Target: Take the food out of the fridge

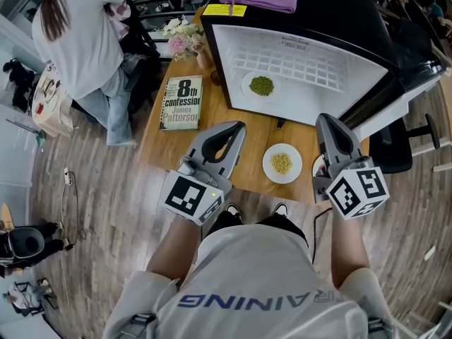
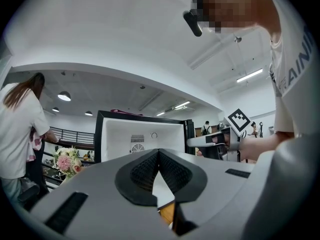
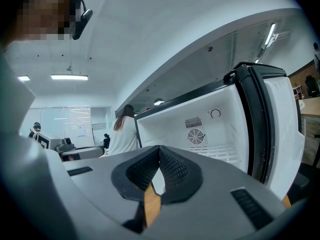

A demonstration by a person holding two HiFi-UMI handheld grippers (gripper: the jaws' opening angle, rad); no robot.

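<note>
Left gripper (image 1: pixel 236 128) and right gripper (image 1: pixel 326 120), both closed on nothing, hover level at the table's (image 1: pixel 171 147) near edge facing the open fridge (image 1: pixel 339 27), where a plate of green food (image 1: pixel 261 85) sits on the shelf (image 1: pixel 311 69), likely next out beside the plate of yellow food (image 1: pixel 282 163).

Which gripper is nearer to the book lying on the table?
Left. In the head view the left gripper lies just right of the book; the right gripper is farther right, past the plate of yellow food.
</note>
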